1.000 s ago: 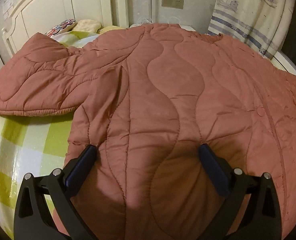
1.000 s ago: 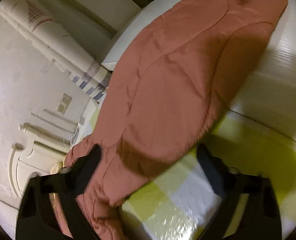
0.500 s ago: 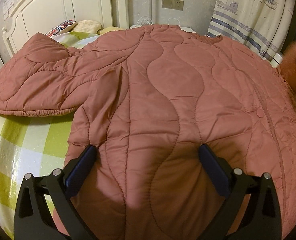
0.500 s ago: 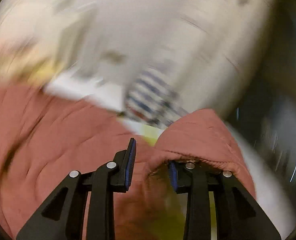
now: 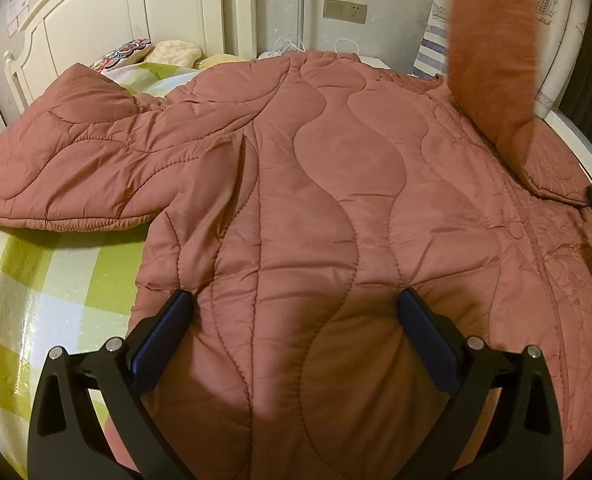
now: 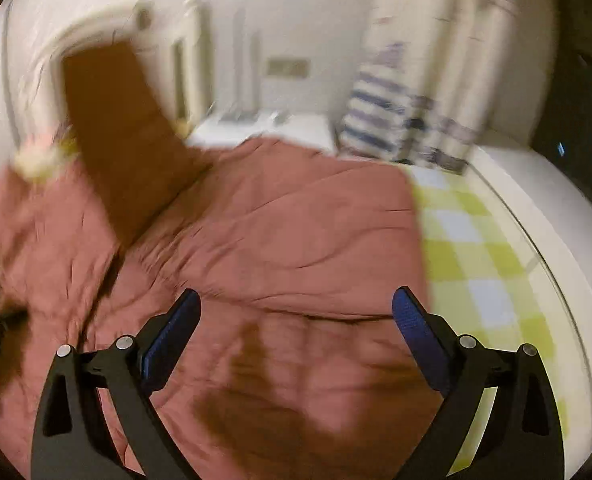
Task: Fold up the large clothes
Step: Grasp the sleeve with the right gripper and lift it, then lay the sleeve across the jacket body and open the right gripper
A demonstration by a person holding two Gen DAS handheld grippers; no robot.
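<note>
A rust-pink quilted jacket (image 5: 336, 168) lies spread flat on a bed with a green and white checked sheet (image 5: 55, 280). One sleeve (image 5: 75, 160) stretches out to the left on the sheet. The other sleeve (image 5: 492, 52) is a blurred strip in the air above the jacket's right side, and shows as a dark strip (image 6: 115, 132) in the right wrist view. My left gripper (image 5: 294, 296) hovers open over the jacket's near hem. My right gripper (image 6: 296, 294) has its jaws opening wide over the jacket (image 6: 275, 220), with nothing between the fingers.
A white headboard (image 5: 95, 12) and pillows (image 5: 167, 52) stand at the far left. A striped curtain (image 6: 384, 120) and a white bedside cabinet (image 6: 275, 128) are behind the jacket. The bed's white edge (image 6: 536, 200) curves along the right beside bare checked sheet (image 6: 476, 240).
The right gripper closed on the sleeve's cuff, rolled and swung it up over the jacket, then spread its jaws; the sleeve now flies free. The left gripper has kept still.
</note>
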